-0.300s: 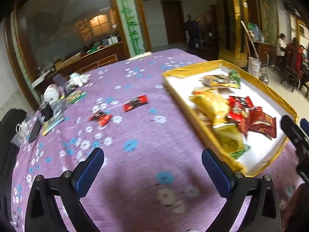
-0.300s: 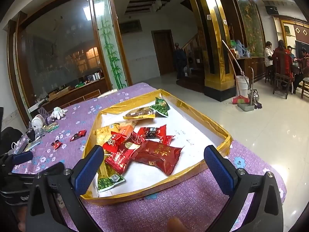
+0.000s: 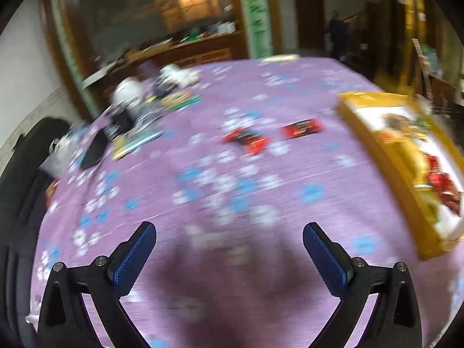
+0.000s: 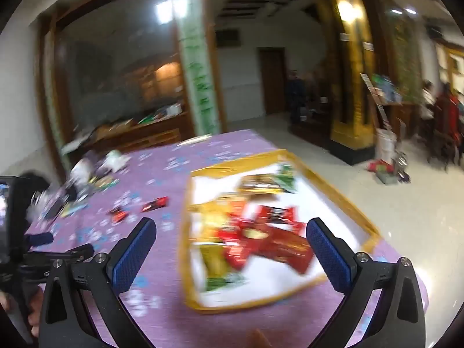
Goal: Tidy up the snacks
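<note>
On a counter (image 3: pixel 203 203) draped in purple flowered cloth, the left gripper (image 3: pixel 229 252) and right gripper (image 4: pixel 230 246) hover with jaws wide apart and empty, two red snack packets (image 3: pixel 301 129) lying loose beside the gold-rimmed tray (image 4: pixel 342 200) of snacks; the blurred view suggests a hurried reach could miss them.

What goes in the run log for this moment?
left gripper: open, empty | right gripper: open, empty | red snack packets: loose on tablecloth | tray: holds snacks
</note>
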### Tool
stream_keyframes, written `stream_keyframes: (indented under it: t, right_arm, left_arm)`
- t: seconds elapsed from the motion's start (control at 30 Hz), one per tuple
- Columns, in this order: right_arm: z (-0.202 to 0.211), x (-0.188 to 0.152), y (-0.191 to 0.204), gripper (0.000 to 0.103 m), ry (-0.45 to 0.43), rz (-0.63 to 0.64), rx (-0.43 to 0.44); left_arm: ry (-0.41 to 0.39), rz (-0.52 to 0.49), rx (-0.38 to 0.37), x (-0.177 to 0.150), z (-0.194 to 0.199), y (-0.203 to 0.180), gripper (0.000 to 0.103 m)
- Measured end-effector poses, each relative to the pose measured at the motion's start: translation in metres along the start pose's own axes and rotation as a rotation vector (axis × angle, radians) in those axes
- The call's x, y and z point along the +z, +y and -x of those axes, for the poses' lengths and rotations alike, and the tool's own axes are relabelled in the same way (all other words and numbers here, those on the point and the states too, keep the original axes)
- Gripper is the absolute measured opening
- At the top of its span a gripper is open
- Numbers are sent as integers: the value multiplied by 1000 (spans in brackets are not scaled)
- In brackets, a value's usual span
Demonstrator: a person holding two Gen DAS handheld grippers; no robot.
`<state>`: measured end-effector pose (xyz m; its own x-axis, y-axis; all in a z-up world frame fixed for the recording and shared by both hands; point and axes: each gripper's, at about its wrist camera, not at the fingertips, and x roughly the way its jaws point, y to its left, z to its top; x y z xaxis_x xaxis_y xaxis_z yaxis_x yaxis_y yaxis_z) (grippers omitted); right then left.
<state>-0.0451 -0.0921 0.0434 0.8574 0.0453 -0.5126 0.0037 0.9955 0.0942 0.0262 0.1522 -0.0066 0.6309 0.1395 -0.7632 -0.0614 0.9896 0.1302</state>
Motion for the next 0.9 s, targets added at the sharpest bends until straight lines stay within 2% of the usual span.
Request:
stream_keyframes:
  t: [0.03, 0.17, 0.23, 0.33, 0.4, 0.47, 0.6, 0.77, 0.9]
  right_arm:
    - [-9, 4, 13, 103, 52, 23, 37]
    - [-58, 0, 67, 103, 312, 114, 170]
    - [-76, -8, 83, 103, 388, 110, 205]
    - [-92, -21, 109, 103, 435, 139, 172]
    - [-103, -25, 114, 103, 463, 161, 156]
    - [-118, -28, 115, 103, 489, 161, 118]
    - [-137, -32, 104, 103, 530, 105, 104]
    - [-147, -32, 109, 103, 537, 129, 74]
    - [-159, -35, 119, 103, 541, 197, -4]
  left_arm:
    - [24, 21, 10, -1, -7, 13, 102]
    - [99, 115, -36, -13, -29, 49, 102]
    - [127, 121, -18, -15, -35, 53, 102]
    - [141, 100, 11, -15, -44, 54, 102]
    - [149, 104, -12, -16, -49, 57, 102]
    - [159, 107, -28, -16, -54, 58, 102]
    - [165, 116, -46, -15, -61, 56, 102]
    - [161, 148, -68, -17, -64, 59, 102]
    - [155, 147, -60, -16, -64, 57, 103]
